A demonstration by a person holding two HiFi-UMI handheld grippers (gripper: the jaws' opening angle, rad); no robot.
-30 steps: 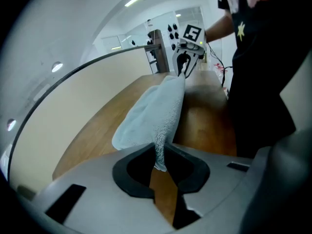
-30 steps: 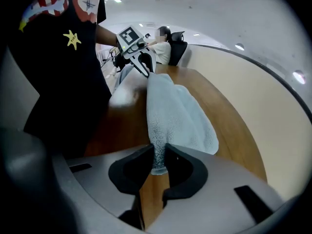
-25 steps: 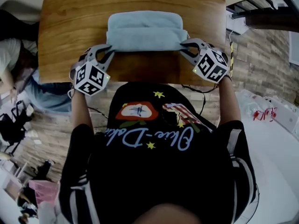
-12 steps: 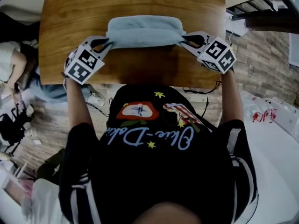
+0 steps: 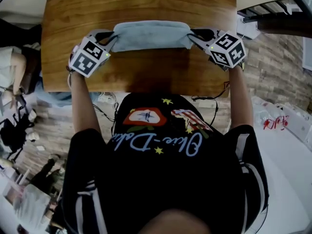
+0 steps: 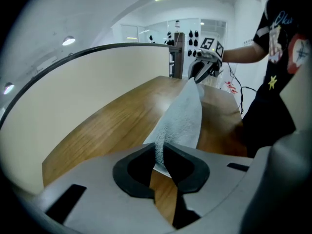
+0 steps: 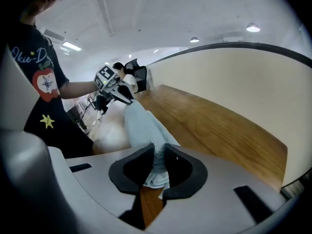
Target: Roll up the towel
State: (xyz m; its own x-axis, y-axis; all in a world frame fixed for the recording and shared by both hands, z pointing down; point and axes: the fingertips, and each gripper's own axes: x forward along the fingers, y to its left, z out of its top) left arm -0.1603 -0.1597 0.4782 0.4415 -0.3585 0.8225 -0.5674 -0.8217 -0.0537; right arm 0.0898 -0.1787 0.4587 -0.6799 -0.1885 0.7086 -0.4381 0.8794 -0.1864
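Bright ceiling lights, dim head view, fisheye-curved edges.

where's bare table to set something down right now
Bare wood: the wide strip of table between the towel and the near edge, plus the strip beyond the towel. Crowded at the towel's ends, where left claw and right claw grip it.

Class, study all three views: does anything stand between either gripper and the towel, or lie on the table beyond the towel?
Nothing visible does. The left gripper and the right gripper are each clamped on an end of the towel, and the table beyond it shows only bare wood up to its far edge.
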